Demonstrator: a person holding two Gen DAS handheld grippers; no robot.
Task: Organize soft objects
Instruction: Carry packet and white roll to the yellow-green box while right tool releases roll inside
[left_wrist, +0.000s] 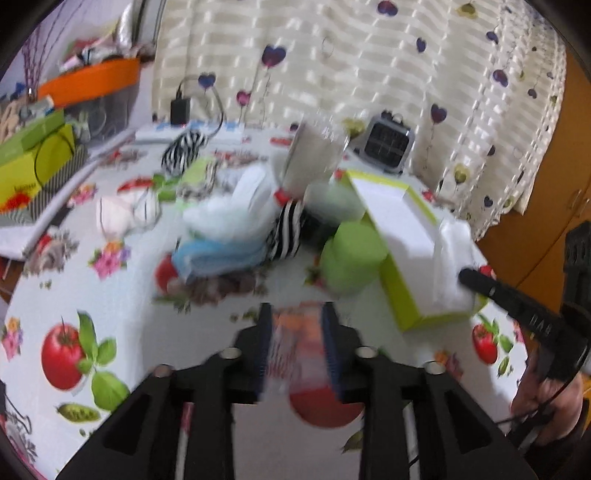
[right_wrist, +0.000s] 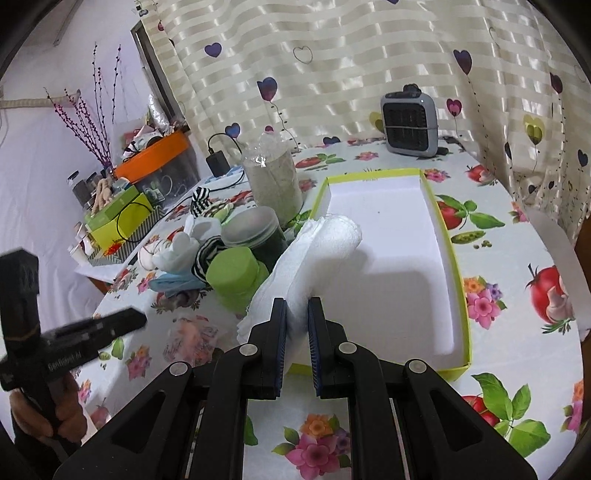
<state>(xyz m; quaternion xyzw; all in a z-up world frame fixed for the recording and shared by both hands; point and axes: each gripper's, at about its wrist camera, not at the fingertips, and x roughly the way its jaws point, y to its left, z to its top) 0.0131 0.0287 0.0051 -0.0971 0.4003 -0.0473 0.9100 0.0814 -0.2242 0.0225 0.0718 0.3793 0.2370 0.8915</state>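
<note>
My right tool (right_wrist: 297, 325) is clenched on the white towel (right_wrist: 317, 251), draped over the near wall of the lime-rimmed box (right_wrist: 456, 266) ahead. My left tool (left_wrist: 297, 332) looks released, blurred, over the worktop (left_wrist: 122, 306).

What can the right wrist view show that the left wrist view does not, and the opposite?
Only the right wrist view shows the right tongs shut on the white towel at the box's near edge, the white inside of the box, and a lidded jar. Only the left wrist view shows the left tongs open, with nothing clearly gripped, over the tablecloth. Both show the lime-edged box, the green roll, the striped socks and the grey heater.
</note>
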